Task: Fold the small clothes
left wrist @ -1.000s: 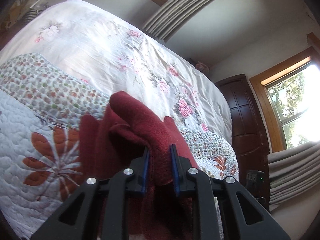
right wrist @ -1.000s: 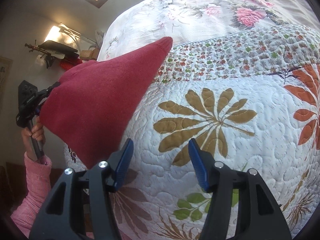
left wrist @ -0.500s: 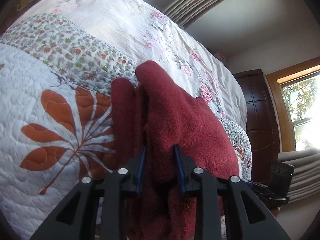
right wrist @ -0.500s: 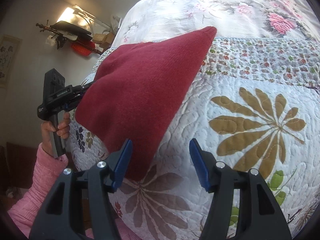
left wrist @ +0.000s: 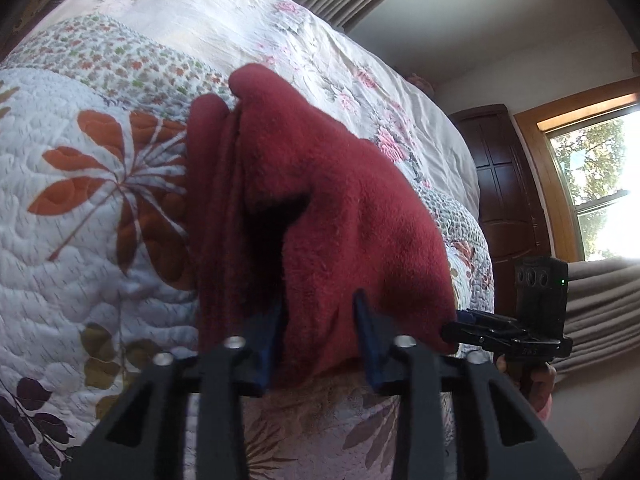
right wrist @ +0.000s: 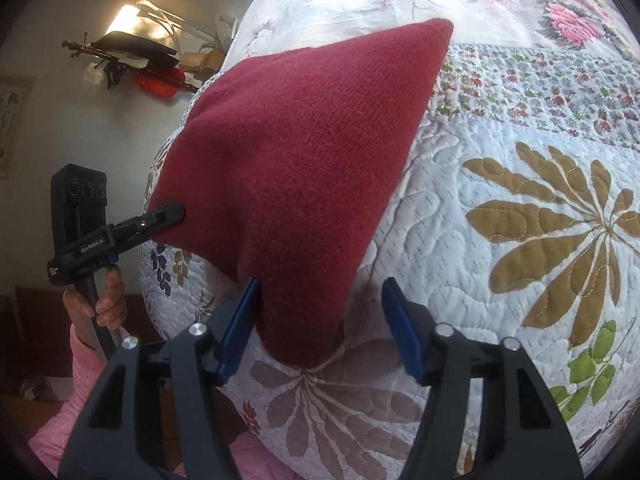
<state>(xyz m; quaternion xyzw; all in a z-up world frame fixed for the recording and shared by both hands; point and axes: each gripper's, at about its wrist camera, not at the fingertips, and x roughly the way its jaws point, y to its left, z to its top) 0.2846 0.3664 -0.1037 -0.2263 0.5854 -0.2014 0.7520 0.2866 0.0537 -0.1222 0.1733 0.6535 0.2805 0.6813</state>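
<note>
A dark red fleece garment [right wrist: 304,152] lies spread in a triangle on the quilted bed [right wrist: 520,184], its far corner pointing up the bed. My left gripper [left wrist: 316,320] is shut on a bunched fold of the red garment [left wrist: 352,208]. In the right wrist view, that left gripper [right wrist: 176,213] pinches the garment's left edge. My right gripper [right wrist: 322,328] is open, with the garment's near corner hanging between its blue pads [right wrist: 240,320]. From the left wrist view, the right gripper [left wrist: 452,330] sits at the garment's right corner.
The quilt [left wrist: 80,200] has large leaf prints, and beyond it is a pale rose bedspread [left wrist: 248,28]. A dark wooden door [left wrist: 508,184] and a window [left wrist: 600,184] are to the right. A lit lamp [right wrist: 132,20] and wall clutter are at the left. A hand [right wrist: 100,300] in a pink sleeve holds the left gripper.
My right gripper has moved left until the garment's near corner sits between its open fingers. The left gripper has come closer, still gripping the garment, which fills more of both views.
</note>
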